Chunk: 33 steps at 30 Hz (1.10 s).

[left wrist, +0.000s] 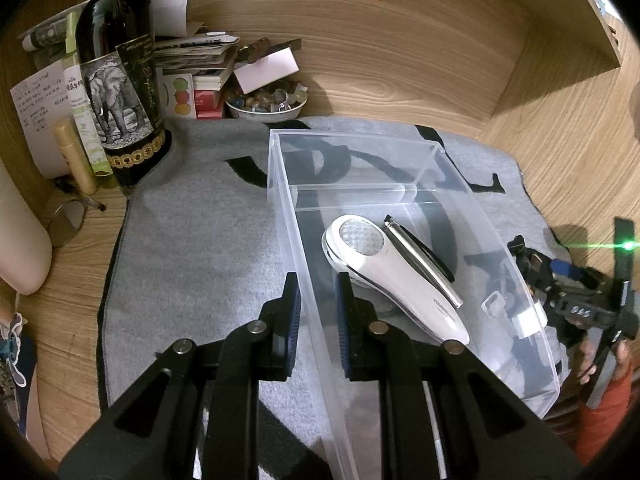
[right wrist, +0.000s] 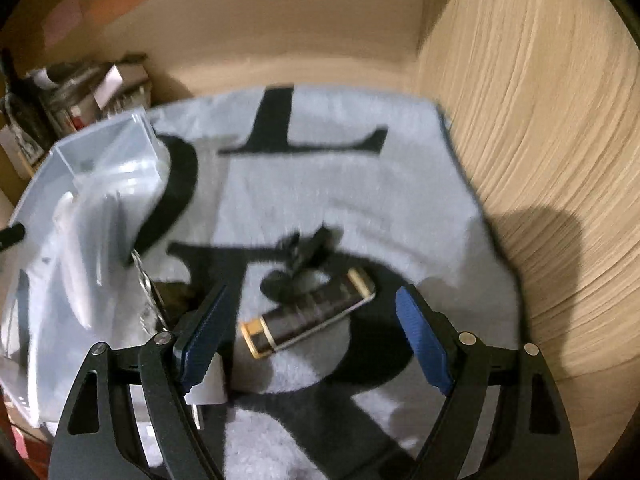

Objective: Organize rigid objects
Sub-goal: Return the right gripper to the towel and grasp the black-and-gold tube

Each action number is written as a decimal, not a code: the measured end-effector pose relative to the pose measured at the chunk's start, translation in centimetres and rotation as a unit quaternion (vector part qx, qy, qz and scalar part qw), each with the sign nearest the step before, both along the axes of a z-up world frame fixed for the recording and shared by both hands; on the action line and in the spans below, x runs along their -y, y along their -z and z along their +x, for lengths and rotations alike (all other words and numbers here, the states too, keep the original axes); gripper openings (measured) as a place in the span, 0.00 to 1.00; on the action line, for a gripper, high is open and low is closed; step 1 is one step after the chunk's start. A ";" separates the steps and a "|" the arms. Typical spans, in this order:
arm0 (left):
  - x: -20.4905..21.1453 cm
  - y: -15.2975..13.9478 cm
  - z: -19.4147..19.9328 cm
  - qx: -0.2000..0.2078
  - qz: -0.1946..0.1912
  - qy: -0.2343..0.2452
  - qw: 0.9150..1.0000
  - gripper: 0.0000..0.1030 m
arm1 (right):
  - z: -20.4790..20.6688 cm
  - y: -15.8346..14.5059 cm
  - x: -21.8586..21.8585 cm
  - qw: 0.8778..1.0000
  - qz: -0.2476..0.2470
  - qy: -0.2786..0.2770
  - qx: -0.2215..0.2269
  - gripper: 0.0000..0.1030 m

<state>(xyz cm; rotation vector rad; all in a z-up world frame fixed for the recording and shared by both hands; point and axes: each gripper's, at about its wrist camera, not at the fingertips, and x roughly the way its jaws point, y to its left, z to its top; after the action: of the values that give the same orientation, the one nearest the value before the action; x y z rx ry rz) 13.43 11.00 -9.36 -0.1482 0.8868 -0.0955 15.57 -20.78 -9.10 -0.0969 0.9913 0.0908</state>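
Observation:
A clear plastic bin stands on a grey mat; it also shows in the right wrist view. In it lie a white handheld device and a silver pen-like tool. My left gripper is shut on the bin's left wall. My right gripper is open over the mat, its fingertips on either side of a dark phone-like bar with gold ends. A small black clip lies just beyond it. The right wrist view is blurred.
A dark wine bottle, tubes, stacked papers and a bowl of stones crowd the back left. Wooden walls close the back and right side. A small white block lies by my right gripper's left finger.

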 end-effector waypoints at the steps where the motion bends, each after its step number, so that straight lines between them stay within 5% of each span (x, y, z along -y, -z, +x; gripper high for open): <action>1: 0.0 0.0 0.0 0.000 0.000 0.000 1.000 0.15 | 0.0 0.5 0.0 1.000 0.001 0.002 -0.008 0.79; 6: 0.1 0.0 0.0 0.000 0.000 0.000 1.000 0.15 | 0.1 1.7 0.7 1.000 0.006 0.006 -0.019 0.78; 17: 0.1 0.0 0.0 0.000 0.000 -0.001 1.000 0.15 | -0.5 1.2 3.2 1.000 0.015 0.018 -0.017 0.35; 28: 0.1 0.0 0.0 0.000 0.000 -0.001 1.000 0.15 | 2.5 1.6 3.6 0.999 0.017 0.043 -0.016 0.34; 31: 0.1 0.0 0.0 0.000 -0.001 -0.002 1.000 0.15 | 2.7 1.6 3.5 0.999 0.000 0.049 -0.006 0.20; 33: 0.1 0.0 0.0 0.000 -0.001 -0.002 1.000 0.15 | 2.7 1.5 3.4 0.999 0.000 0.047 -0.003 0.20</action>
<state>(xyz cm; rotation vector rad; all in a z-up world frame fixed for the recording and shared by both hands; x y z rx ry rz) 13.42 10.93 -9.36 -0.1524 0.8869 -0.0923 18.24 -24.18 -10.60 -0.0488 1.0008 0.0047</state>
